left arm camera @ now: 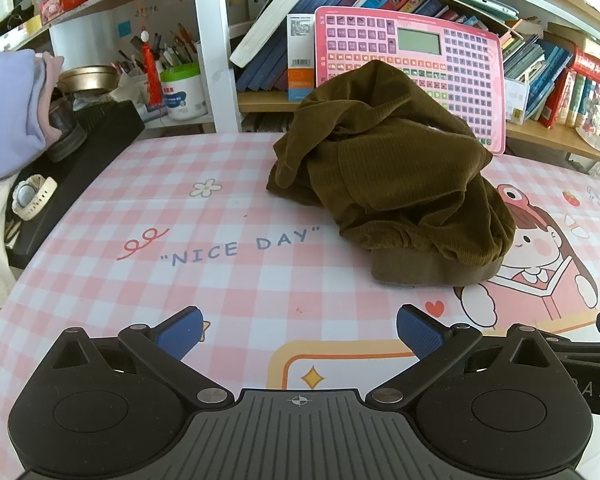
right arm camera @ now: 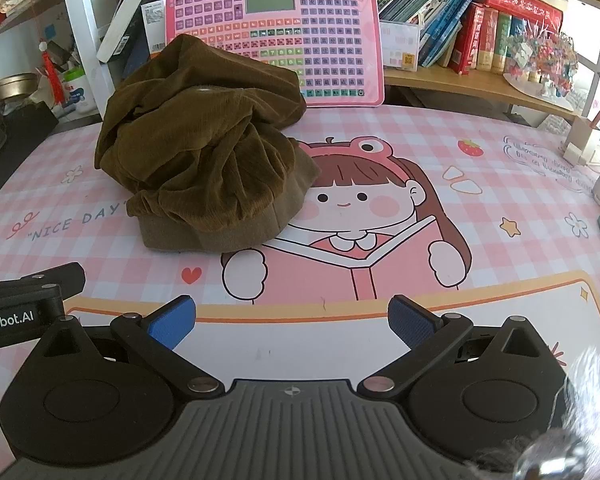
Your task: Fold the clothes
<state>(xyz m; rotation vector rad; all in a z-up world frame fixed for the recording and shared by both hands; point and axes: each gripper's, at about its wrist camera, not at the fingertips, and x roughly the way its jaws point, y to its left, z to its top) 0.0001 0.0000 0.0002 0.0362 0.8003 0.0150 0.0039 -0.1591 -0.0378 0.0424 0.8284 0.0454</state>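
Corduroy garment (left arm camera: 392,176), olive-brown and crumpled in a heap, lies on the mat (left arm camera: 228,280) well ahead of both tongs, right of the left gripper (left arm camera: 299,334) and left of the right gripper (right arm camera: 292,322), so it sits between them with neither clearly nearer. Both sets of jaws are spread wide and hold nothing, and the heap shows no clear long axis, only a ribbed hem (right arm camera: 220,232) facing the tongs. The pink checked mat is flat and bare near the tongs, with a pink toy keyboard (right arm camera: 276,36) and bookshelves (right arm camera: 480,76) close behind the heap.
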